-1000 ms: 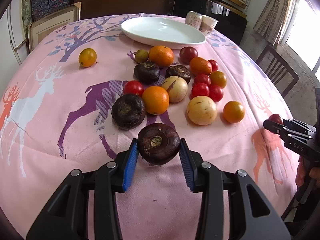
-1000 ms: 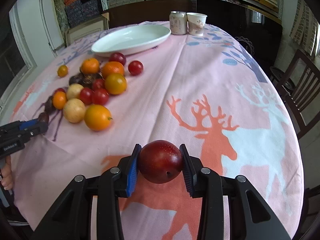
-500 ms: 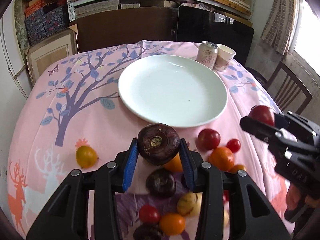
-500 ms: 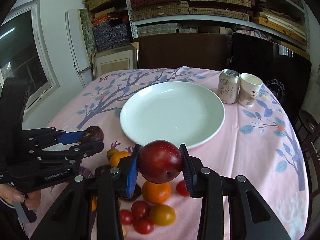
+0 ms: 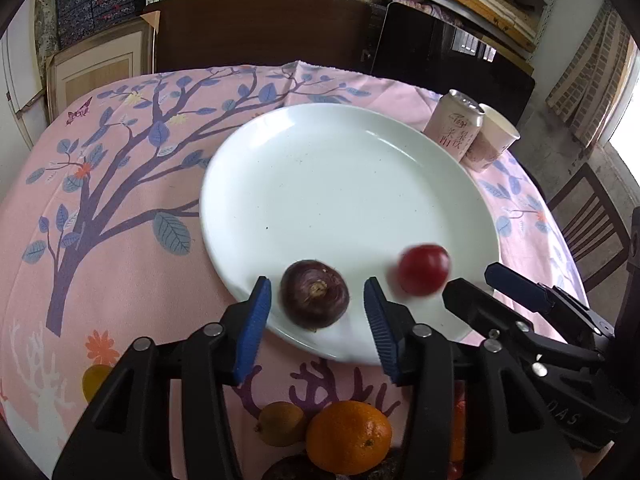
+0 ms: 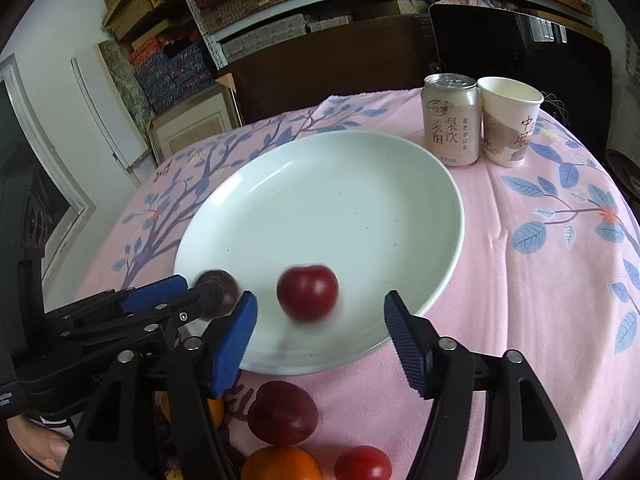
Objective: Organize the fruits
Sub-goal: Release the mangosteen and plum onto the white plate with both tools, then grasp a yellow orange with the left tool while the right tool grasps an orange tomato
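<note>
Both tools are hanging over the near edge of the wide white round plate (image 5: 344, 184), which is sitting on the counter under a pink cloth printed with blue-leafed trees (image 5: 120, 184).

The left tool (image 5: 316, 316) is standing with its blue-padded jaws spread wide, gripping nothing. Between them, touching neither pad, a dark purple round fruit with a pale stem scar (image 5: 314, 294) is lying on the plate near its front rim.

The right tool (image 6: 320, 332) is gaping open as well, its pads well clear of the glossy red plum (image 6: 307, 293) that is showing, blurred, on the plate between them. In the left view that plum (image 5: 424, 274) is sitting just right of the purple fruit, with the right tool (image 5: 480, 284) reaching in beside it.

Off the plate, nearer the tools, a bright orange citrus fruit (image 5: 348, 436), a small yellow-green fruit (image 5: 280, 422) and another dark red plum (image 6: 282, 412) are waiting on the cloth. Past the plate, a pale pink drink can (image 6: 452, 120) and a white paper cup (image 6: 508, 120) are standing side by side, touching.
</note>
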`<state>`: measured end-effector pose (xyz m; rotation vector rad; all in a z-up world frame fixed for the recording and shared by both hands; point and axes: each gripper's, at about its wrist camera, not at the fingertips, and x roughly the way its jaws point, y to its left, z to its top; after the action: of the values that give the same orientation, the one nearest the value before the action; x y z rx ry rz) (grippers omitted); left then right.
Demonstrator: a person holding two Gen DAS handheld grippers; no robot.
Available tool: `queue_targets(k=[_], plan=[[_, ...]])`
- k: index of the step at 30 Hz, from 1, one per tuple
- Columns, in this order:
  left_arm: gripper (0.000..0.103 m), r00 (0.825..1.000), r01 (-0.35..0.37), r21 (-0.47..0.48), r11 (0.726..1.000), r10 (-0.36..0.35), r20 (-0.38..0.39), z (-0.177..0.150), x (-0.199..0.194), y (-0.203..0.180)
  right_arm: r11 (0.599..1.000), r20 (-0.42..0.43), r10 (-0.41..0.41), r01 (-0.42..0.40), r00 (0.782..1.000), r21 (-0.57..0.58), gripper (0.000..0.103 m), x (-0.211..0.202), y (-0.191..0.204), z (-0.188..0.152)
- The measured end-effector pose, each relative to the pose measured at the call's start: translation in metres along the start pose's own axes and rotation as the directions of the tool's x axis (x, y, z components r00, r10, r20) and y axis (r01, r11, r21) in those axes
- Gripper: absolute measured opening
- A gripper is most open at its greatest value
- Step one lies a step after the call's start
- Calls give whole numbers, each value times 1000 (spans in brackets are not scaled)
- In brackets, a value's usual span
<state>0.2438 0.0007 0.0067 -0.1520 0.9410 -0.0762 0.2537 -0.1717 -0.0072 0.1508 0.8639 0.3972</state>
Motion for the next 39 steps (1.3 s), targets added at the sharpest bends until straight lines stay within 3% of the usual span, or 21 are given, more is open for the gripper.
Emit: queue_targets(k=[2, 9, 13, 20, 25, 27, 29, 31, 38, 39], plan=[[68, 999, -19, 14, 1000, 18, 29, -3, -14, 3, 1000, -3, 19, -19, 1000, -2, 68, -10, -2, -3], [69, 995, -46, 53, 998, 42, 87, -34, -70, 39, 994, 1, -1, 1, 1000, -114, 69, -67, -3, -40], [69, 991, -102, 48, 994, 97, 89, -59, -88, 70, 984, -8, -24, 23, 1000, -179, 69, -96, -4, -72], [69, 986, -165, 58, 985, 163, 29, -98, -78, 100, 976, -39, -15, 6, 999, -216, 69, -119, 3, -118], [69, 985, -173, 51, 984, 172, 21, -93, -57, 103, 976, -64, 3, -17, 998, -219, 69, -124, 12, -138], [62, 987, -159, 42, 986, 159, 11, -87, -47, 103, 972, -70, -4, -12, 998, -236, 69, -125, 17, -144], [44, 990, -141, 34, 989, 141, 1, -81, -38, 103, 966, -80, -18, -3, 997, -258, 69, -124, 22, -148], [36, 986, -169, 34, 985, 169, 9, -77, -32, 103, 963, -92, -29, 4, 995, -271, 69, -121, 24, -150], [36, 988, -155, 80, 985, 155, 12, -85, -38, 98, 953, -156, -55, 5, 986, -302, 68, -93, 32, -153], [36, 988, -152, 79, 985, 152, 10, -86, -39, 98, 950, -175, -62, 4, 983, -312, 63, -87, 34, -154]])
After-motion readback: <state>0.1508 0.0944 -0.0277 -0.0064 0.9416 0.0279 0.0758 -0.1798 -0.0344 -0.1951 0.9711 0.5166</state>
